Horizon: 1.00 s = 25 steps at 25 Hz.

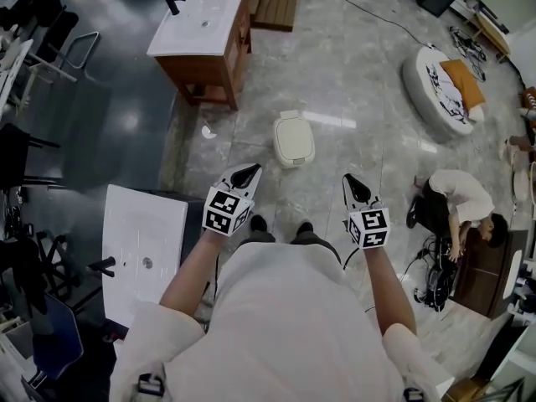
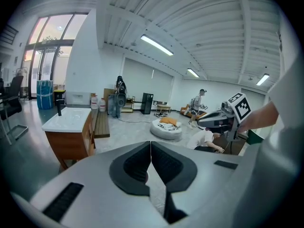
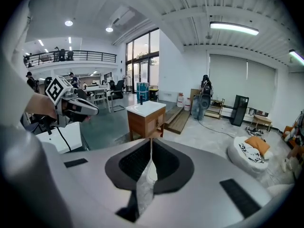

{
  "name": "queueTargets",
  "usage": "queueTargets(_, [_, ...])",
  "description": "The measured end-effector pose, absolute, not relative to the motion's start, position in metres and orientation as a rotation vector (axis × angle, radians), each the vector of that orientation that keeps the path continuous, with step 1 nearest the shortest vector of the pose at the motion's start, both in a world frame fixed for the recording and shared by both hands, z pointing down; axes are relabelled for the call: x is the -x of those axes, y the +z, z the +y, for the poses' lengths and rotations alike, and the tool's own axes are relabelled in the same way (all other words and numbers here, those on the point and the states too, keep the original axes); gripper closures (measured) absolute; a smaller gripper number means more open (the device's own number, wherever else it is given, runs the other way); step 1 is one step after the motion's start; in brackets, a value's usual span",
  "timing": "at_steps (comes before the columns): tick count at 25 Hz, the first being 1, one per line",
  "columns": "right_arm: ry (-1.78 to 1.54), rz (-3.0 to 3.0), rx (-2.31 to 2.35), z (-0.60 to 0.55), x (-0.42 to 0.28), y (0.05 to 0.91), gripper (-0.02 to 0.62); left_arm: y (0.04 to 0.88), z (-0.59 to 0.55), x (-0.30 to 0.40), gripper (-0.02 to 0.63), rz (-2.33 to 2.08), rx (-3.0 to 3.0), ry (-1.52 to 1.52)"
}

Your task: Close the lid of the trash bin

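The left gripper has its 2 jaws pressed together with nothing between them, and so does the right gripper; each one's own view shows the dark pads meeting along 1 thin line. Only the head view shows both held out side by side, well apart, above the person's shoes.

That view alone clearly shows the trash bin: cream, lid lying flat on it, standing on the pale tiled floor just ahead of the shoes and clear of both grippers. Beyond it, nearer the floor's far edge, stands a wooden washbasin cabinet, with a round cushion far to the right and a crouching person nearer.

The gripper views add what the head view lacks: strip lights on a ribbed ceiling, tall windows and a railed balcony.
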State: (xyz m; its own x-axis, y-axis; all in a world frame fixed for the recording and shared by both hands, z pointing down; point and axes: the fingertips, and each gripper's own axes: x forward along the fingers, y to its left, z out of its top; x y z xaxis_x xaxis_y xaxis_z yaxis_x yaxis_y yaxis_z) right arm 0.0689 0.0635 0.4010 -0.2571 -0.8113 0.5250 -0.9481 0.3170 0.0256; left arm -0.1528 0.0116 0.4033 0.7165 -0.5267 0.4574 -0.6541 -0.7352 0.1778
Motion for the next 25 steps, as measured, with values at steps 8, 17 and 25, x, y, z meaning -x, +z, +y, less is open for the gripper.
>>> queueTargets(8, [0.403,-2.226,-1.496,0.068,-0.09,0.389,0.561,0.381,0.022,0.136,0.586,-1.041,-2.583,0.507])
queueTargets(17, [0.297,-2.303,-1.489,0.067,-0.115,0.358,0.561,0.367,0.032,0.123,0.586,-1.137,-2.575,0.488])
queueTargets(25, [0.268,-2.327,-1.481,0.062,-0.12,0.352,0.561,0.364,0.04,0.123,0.586,-1.179,-2.565,0.471])
